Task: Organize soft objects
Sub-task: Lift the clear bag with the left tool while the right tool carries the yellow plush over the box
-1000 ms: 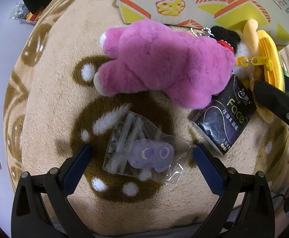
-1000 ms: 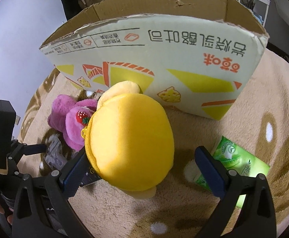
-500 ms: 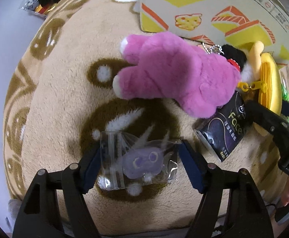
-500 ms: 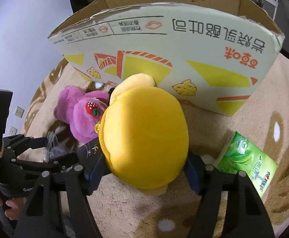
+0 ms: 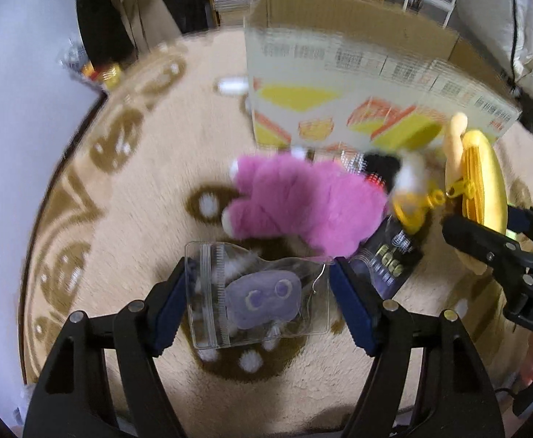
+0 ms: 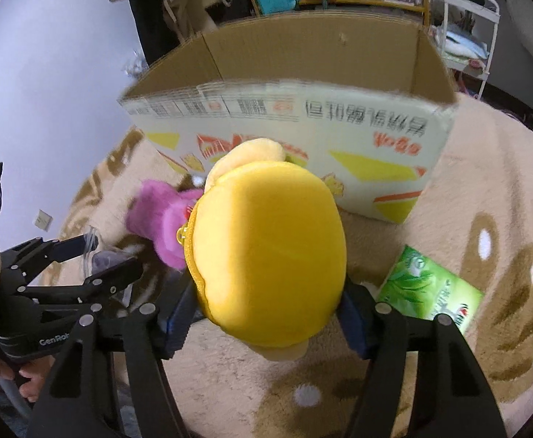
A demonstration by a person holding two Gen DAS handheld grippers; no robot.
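left gripper (image 5: 259, 297) now clamps bagged toy (image 5: 262, 299), lifted; right gripper (image 6: 266, 314) likewise, yellow plush (image 6: 270, 255)

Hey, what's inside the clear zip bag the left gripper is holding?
The clear zip bag in the left gripper holds a small purple plush with round eyes. Its back is hidden.

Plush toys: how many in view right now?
3. Yellow round plush in the right tongs; pink furry plush on the rug; small purple plush in a clear bag between the left tongs. Others may be hidden.

Both wrist views look closely down along their tongs, sharing the cardboard box (image 5: 343, 84) (image 6: 303, 84) beyond.
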